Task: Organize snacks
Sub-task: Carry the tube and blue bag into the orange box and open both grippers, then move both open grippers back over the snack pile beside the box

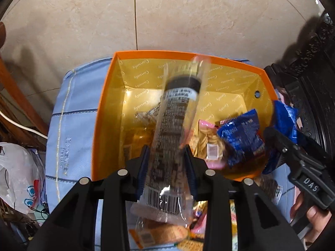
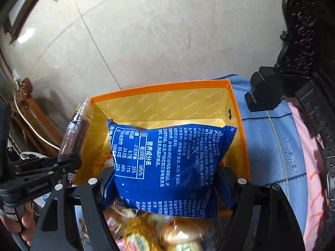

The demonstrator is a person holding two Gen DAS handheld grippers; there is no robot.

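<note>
We see a cardboard box (image 1: pixel 104 113) with a matt orange outside and a shiny gold foil lining (image 2: pixel 184 104). The long snack pack (image 1: pixel 169 129) is clear, glossy plastic film (it glints near the barcode), and the blue packet (image 2: pixel 167 167) is smooth printed film with a soft sheen. The left gripper (image 1: pixel 167 163) and right gripper (image 2: pixel 165 186) are matt black plastic with bright metal pins. Beneath lies a pale blue woven cloth (image 1: pixel 71 108) with visible stitching, over polished stone floor tiles (image 2: pixel 146 31)
</note>
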